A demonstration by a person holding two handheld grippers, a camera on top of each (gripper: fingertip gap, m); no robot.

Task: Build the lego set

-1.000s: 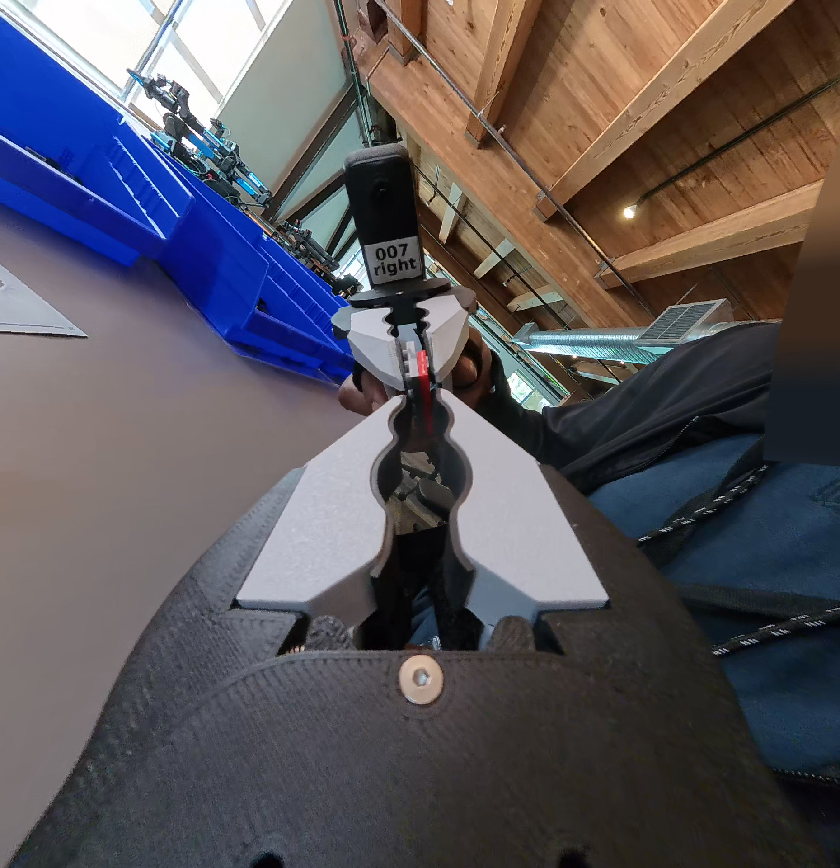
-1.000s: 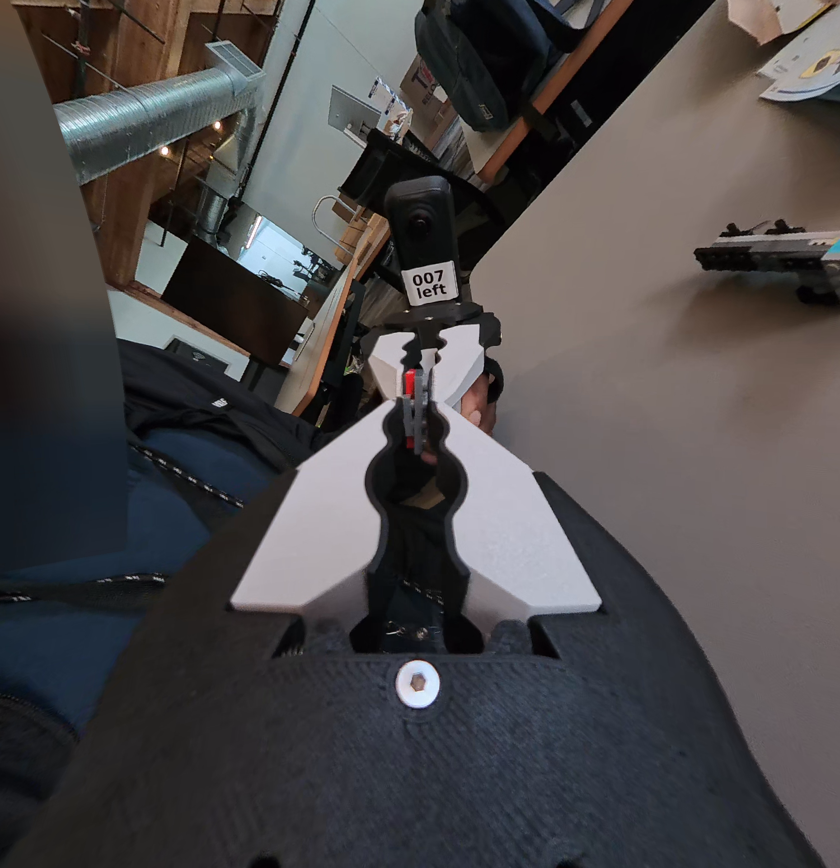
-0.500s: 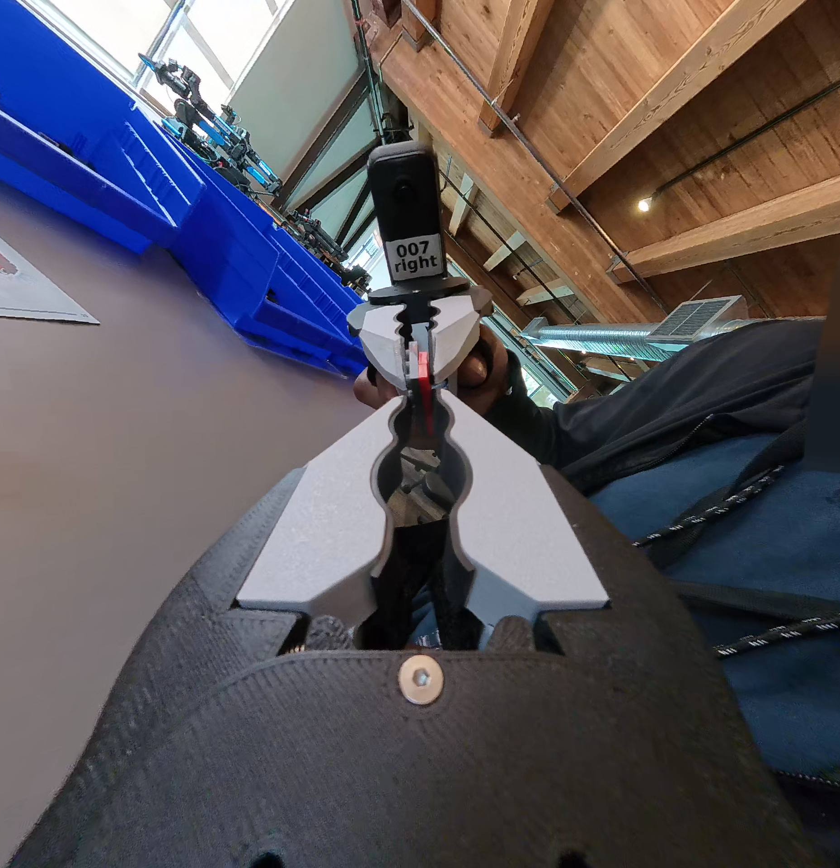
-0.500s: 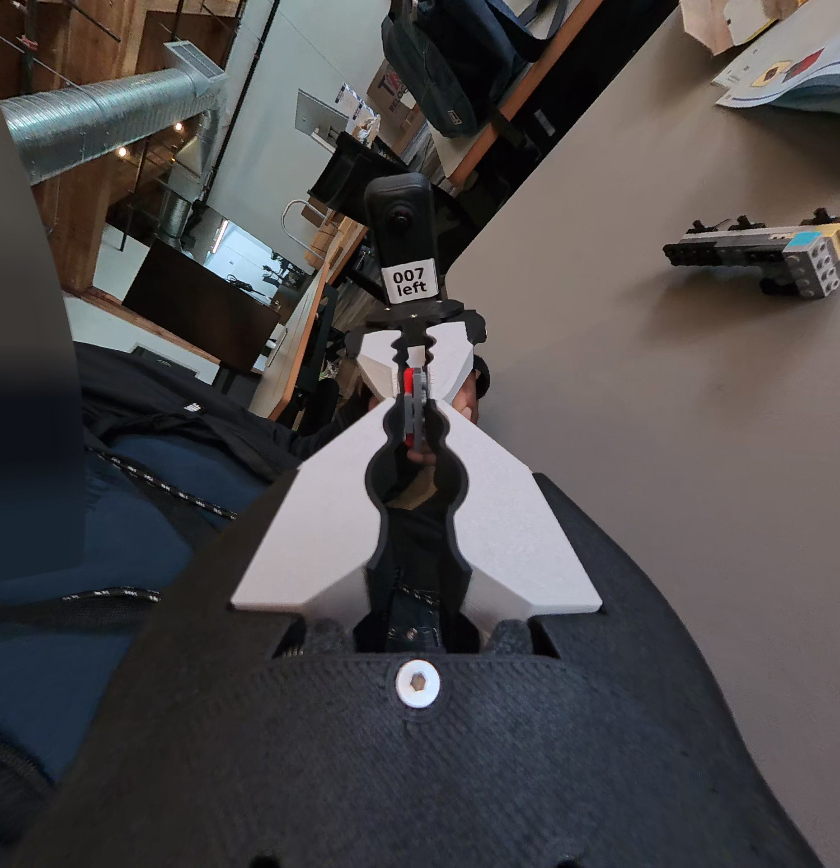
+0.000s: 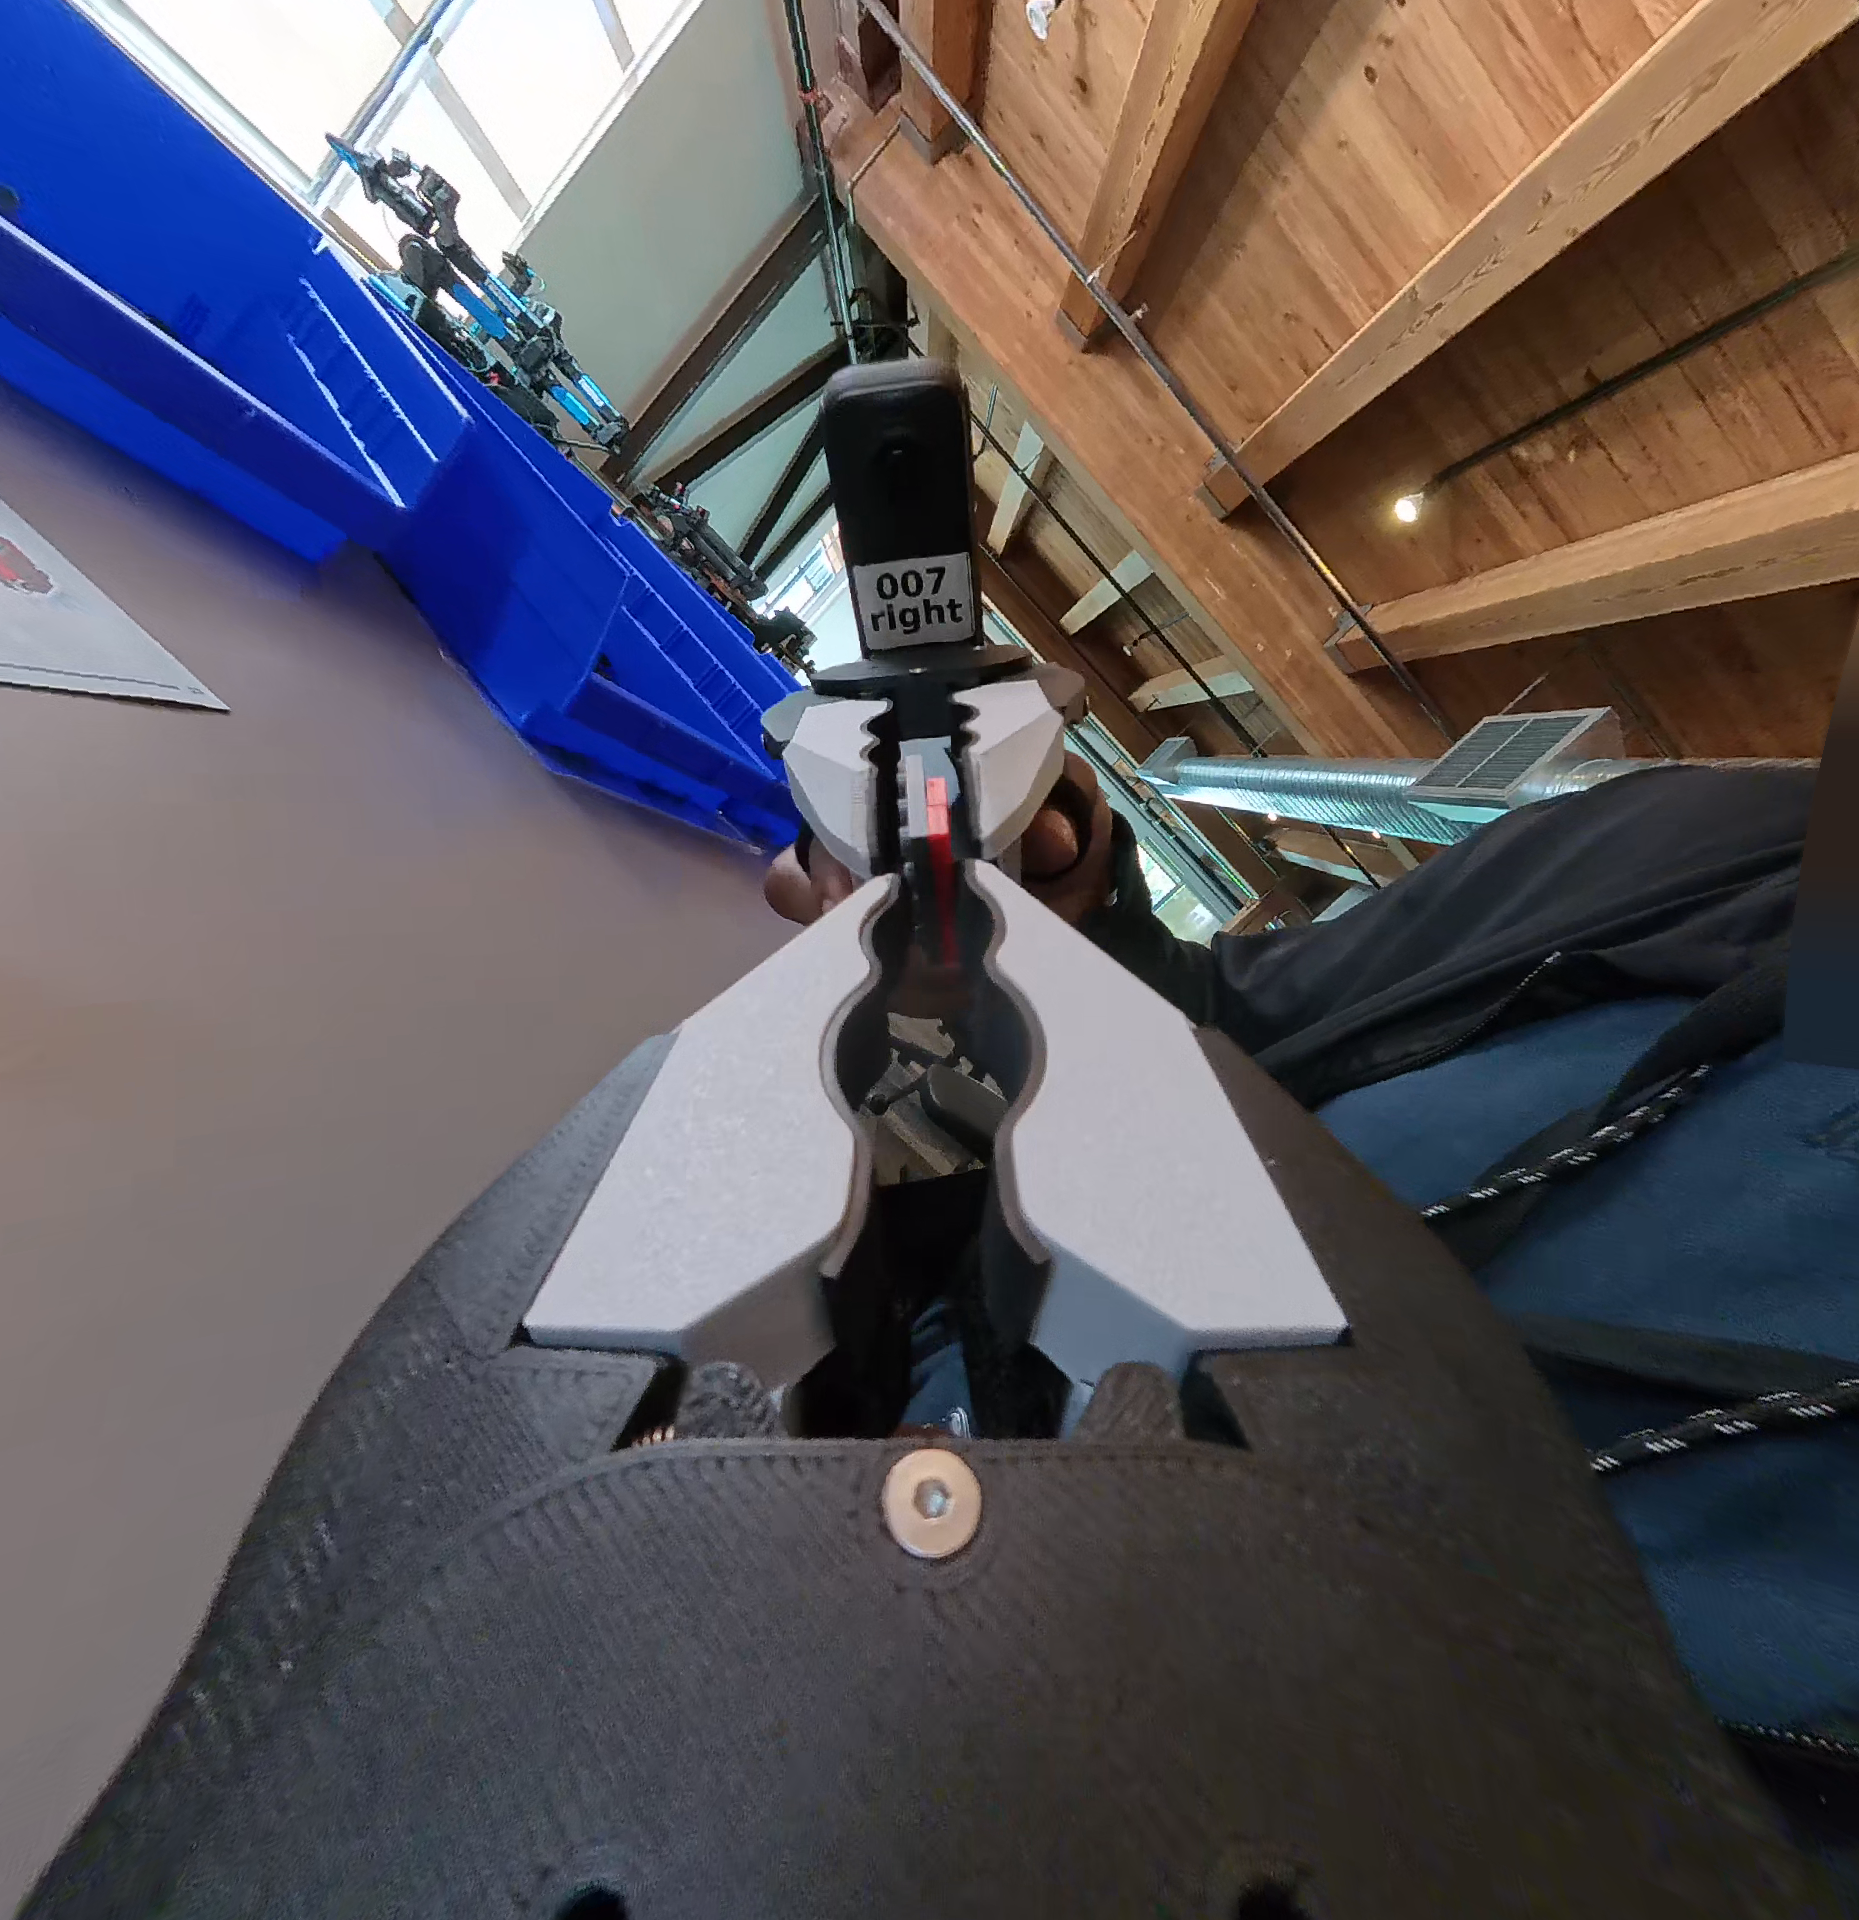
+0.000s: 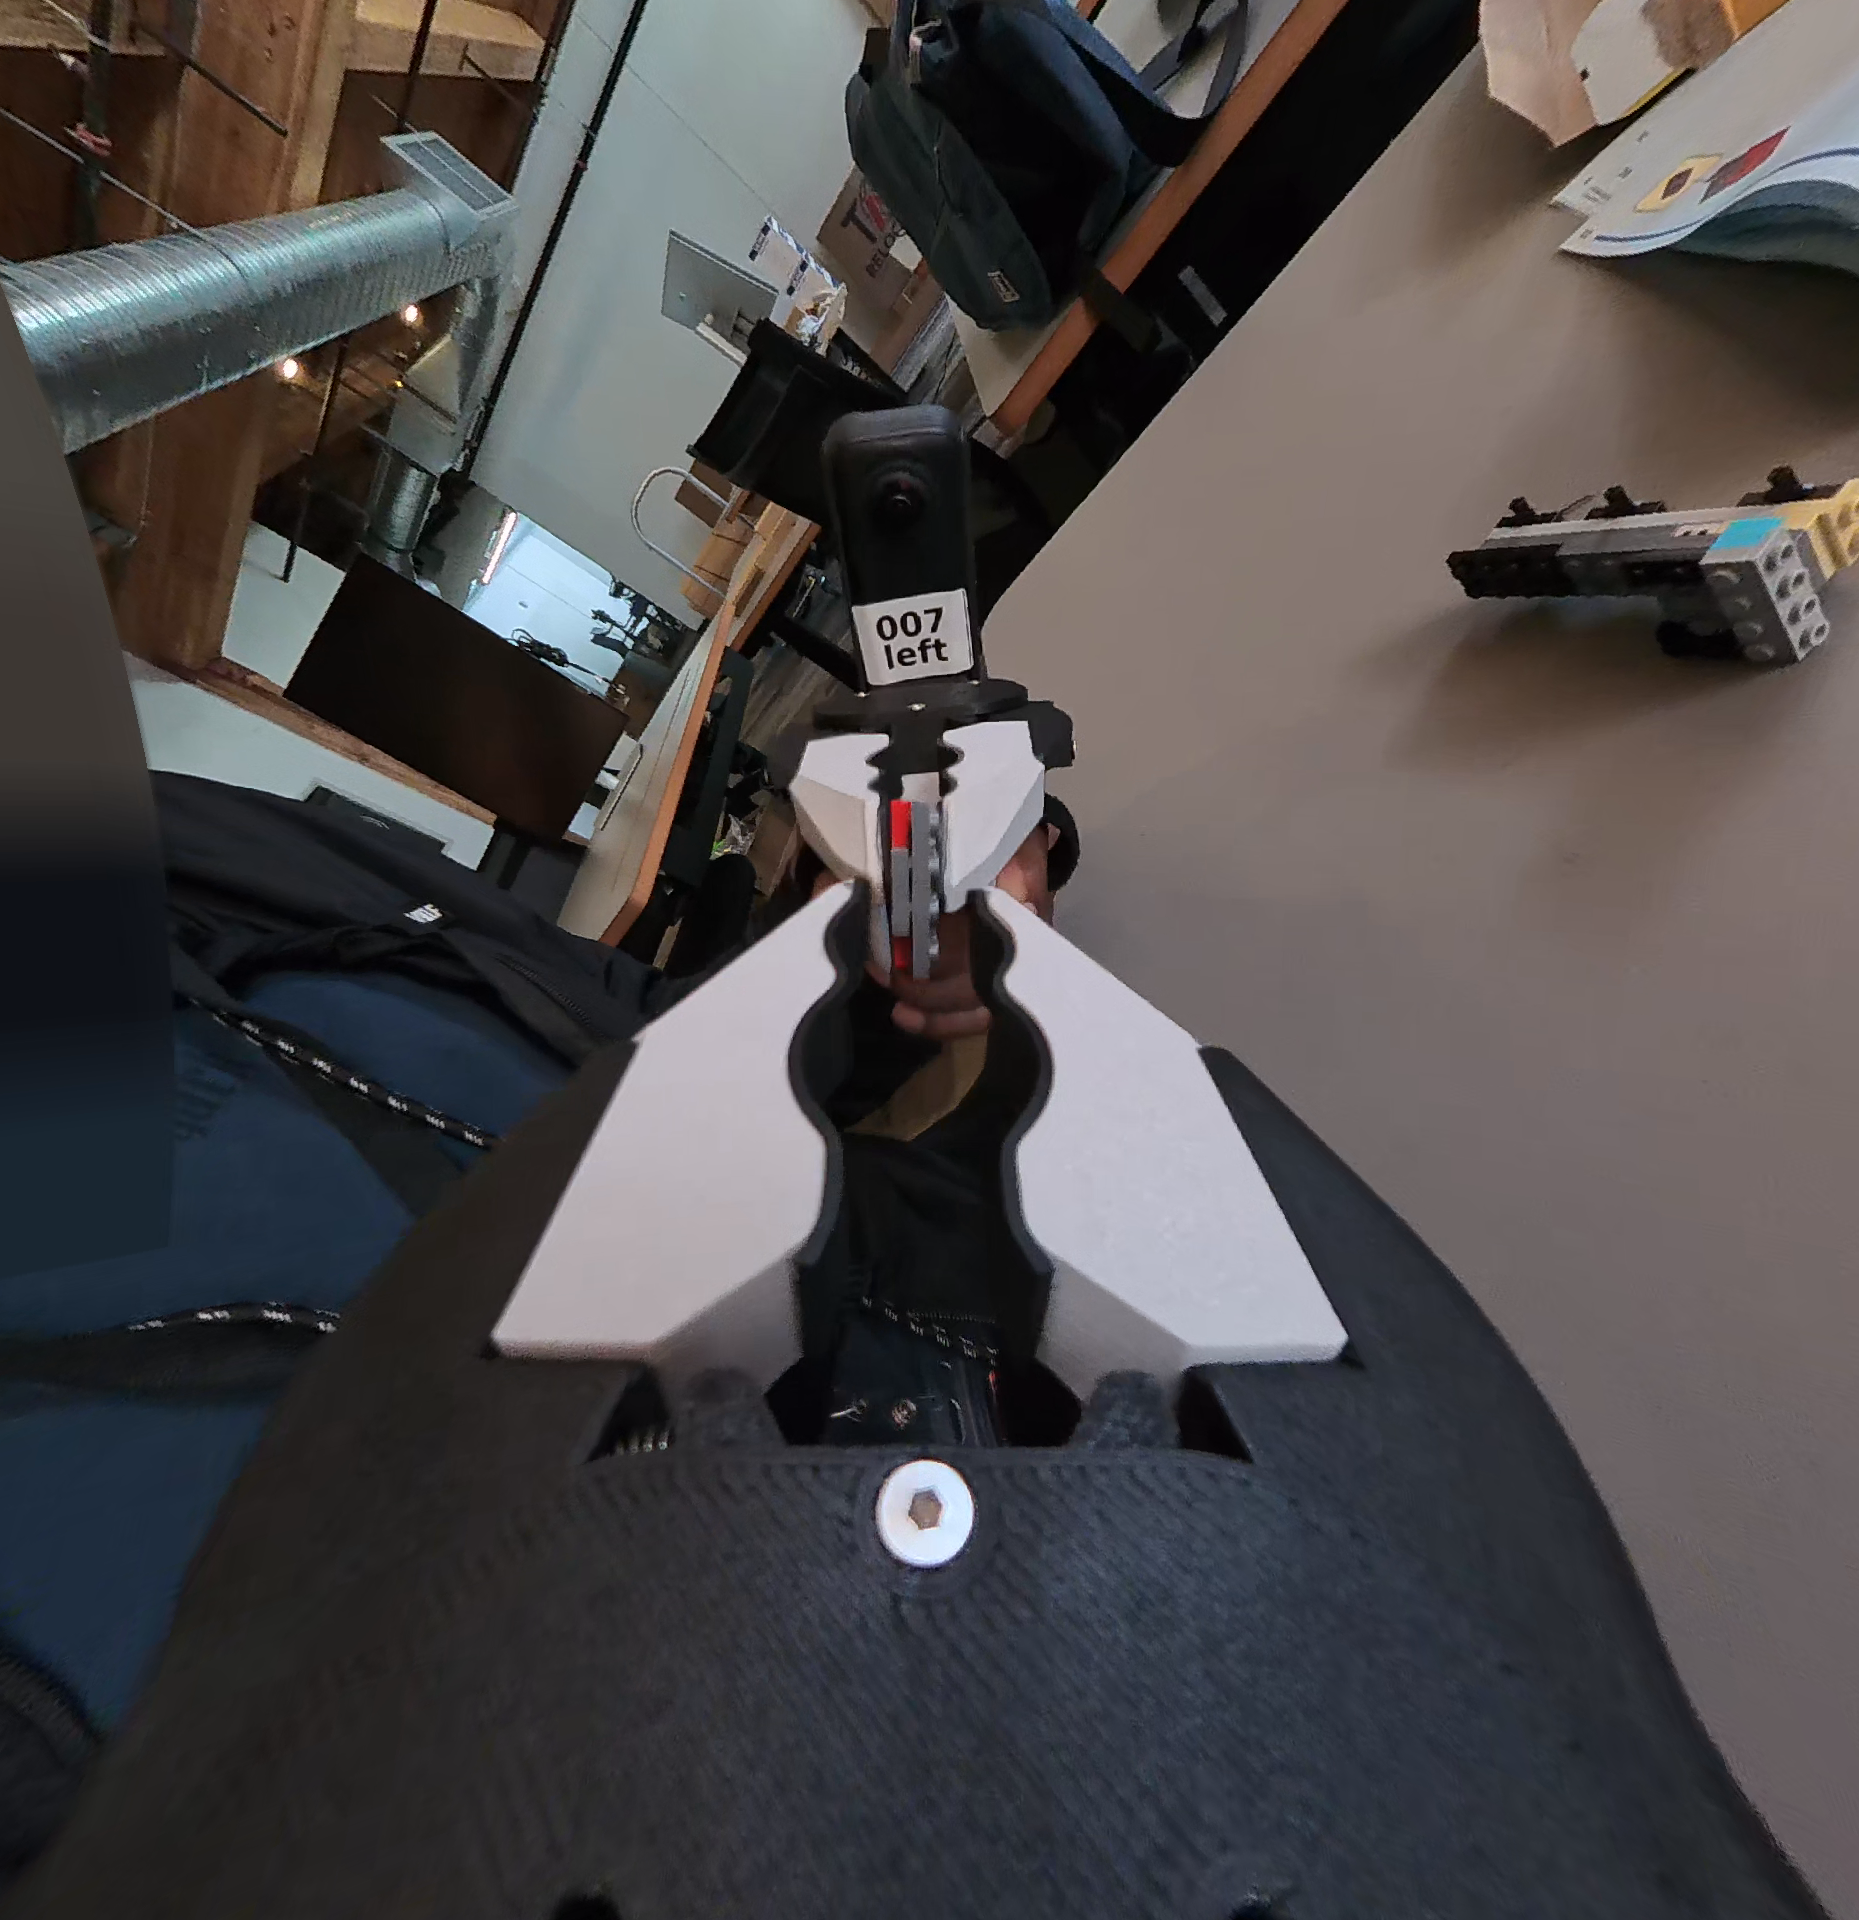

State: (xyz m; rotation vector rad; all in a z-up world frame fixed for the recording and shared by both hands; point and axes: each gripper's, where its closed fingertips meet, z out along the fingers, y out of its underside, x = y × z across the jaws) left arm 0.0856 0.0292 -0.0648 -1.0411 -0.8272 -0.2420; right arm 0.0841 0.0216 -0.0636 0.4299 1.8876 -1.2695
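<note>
My two grippers face each other tip to tip above the grey table. Between them is a small stack of red and grey lego plates [image 5: 939, 883], held on edge; it also shows in the right wrist view [image 6: 912, 883]. My left gripper [image 5: 927, 896] is shut on one end of the stack, with the right gripper [image 5: 923, 795] opposite it. My right gripper [image 6: 912, 914] is shut on the other end, with the left gripper [image 6: 917, 800] opposite. A partly built black, grey and tan lego model [image 6: 1652, 571] lies on the table to the right, apart from both grippers.
Blue plastic bins [image 5: 489, 540] line the far table edge and a printed sheet [image 5: 63, 623] lies at the left. An instruction booklet [image 6: 1756, 197] lies beyond the model. A person's dark jacket and blue top [image 5: 1527, 1039] are close beside the grippers. My left and right fingertips are right by each other.
Both grippers stay tip to tip on the plate stack. The pair has tilted and shifted a little, so the background has slid slightly in both views.
</note>
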